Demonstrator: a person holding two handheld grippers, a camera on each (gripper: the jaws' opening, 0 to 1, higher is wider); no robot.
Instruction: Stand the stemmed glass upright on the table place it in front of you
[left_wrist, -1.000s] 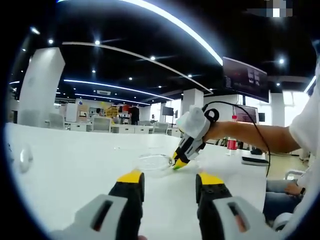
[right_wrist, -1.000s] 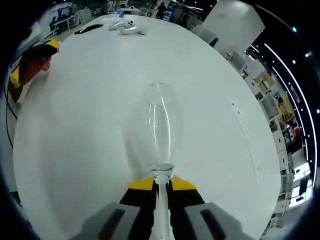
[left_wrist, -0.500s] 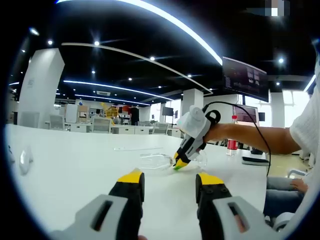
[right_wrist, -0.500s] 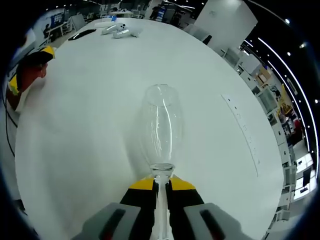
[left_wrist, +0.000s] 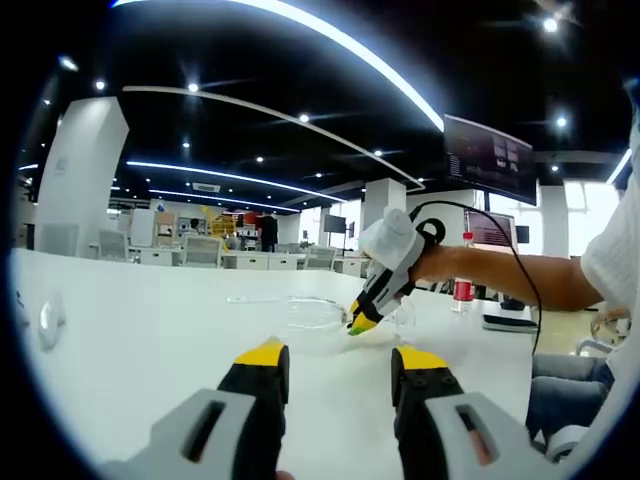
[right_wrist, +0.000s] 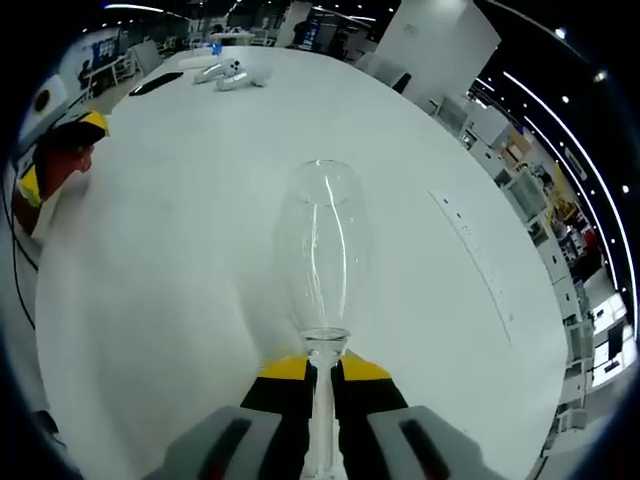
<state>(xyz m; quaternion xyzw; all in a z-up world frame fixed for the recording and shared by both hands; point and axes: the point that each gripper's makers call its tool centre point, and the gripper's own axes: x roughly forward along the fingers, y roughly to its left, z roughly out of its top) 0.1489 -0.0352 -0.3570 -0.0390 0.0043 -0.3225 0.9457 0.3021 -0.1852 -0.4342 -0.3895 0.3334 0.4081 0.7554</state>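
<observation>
A clear stemmed glass (right_wrist: 321, 262) points away from my right gripper (right_wrist: 321, 372), whose yellow-tipped jaws are shut on its stem just below the bowl. The bowl hangs over the white table (right_wrist: 180, 230), tilted and off the surface. In the left gripper view the same glass (left_wrist: 312, 313) lies nearly level a little above the table (left_wrist: 140, 330), held by the right gripper (left_wrist: 358, 322) coming in from the right on a person's arm. My left gripper (left_wrist: 338, 365) stands open low over the table's near part, with nothing between its jaws. That left gripper (right_wrist: 62, 150) also appears at the far left of the right gripper view.
A red bottle (left_wrist: 462, 288) and a flat dark-topped device (left_wrist: 510, 318) stand at the table's right side. White objects (right_wrist: 225, 72) and a dark flat item (right_wrist: 158, 82) lie at the far end. A round white thing (left_wrist: 48, 322) sits to the left. A person's knees (left_wrist: 565, 385) are at the right.
The right gripper has lifted the glass off the table and raised its bowl a little. The left gripper has stayed put.
</observation>
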